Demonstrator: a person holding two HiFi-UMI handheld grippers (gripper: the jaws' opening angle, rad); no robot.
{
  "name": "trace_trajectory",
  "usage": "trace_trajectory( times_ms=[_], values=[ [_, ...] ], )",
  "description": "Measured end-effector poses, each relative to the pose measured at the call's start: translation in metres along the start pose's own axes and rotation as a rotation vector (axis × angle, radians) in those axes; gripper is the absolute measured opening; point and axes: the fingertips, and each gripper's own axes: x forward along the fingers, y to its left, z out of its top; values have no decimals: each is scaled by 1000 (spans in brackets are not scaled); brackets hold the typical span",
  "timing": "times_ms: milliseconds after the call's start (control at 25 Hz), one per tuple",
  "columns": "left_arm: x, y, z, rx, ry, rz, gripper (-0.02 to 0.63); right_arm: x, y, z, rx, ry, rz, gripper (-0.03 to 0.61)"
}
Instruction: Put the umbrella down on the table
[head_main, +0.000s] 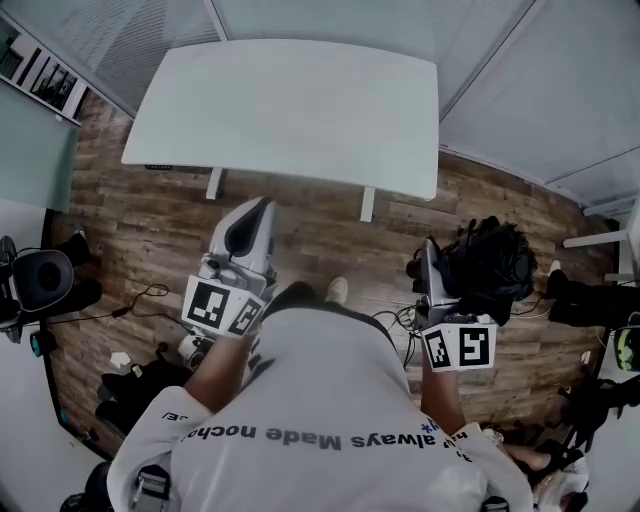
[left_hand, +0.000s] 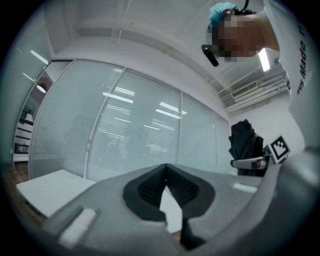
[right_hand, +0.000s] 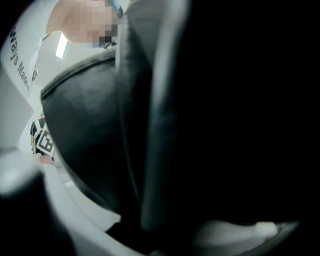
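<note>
Right hand-held gripper (head_main: 432, 265) was clamped on the umbrella (head_main: 490, 262), jaws set wide around the bundle. Its own view was nearly all black fabric. Left hand-held gripper (head_main: 252, 218) was closed on nothing, tips meeting, pointed level toward the table (head_main: 290, 110).

Step in hand, as I read it: carry to the table, then set down. Umbrella was in the air over the wood floor (head_main: 130, 230), short of the table's near edge and a bit right of its right corner, not touching it.

To do it well:
- Hold the grip firm until the bundle is over the top and well inside the edge.
- Come in above the edge, not level with it; loose folds stuck out past the jaws and would likely drag or snag.
- Lower until the fabric rests on the surface, and only then open the jaws.
- The left one could steady it if it rolls.

Umbrella: black, folded, canopy loose and crumpled rather than strapped tight. It looked slightly glossy, with long creases and a rib-like ridge in the right gripper view. Handle and tip couldn't be made out. Probably soft, and would slump once released.
</note>
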Motion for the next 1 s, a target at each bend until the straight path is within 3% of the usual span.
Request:
trace_trajectory(
  times_ms=[440,1000],
  values=[
    [61,49,-9,-23,9,12,5,76,-15,-3,7,23,24,232],
    [213,176,0,-24,7,-56,4,261,-43,13,-16,15,-7,232]
  ],
)
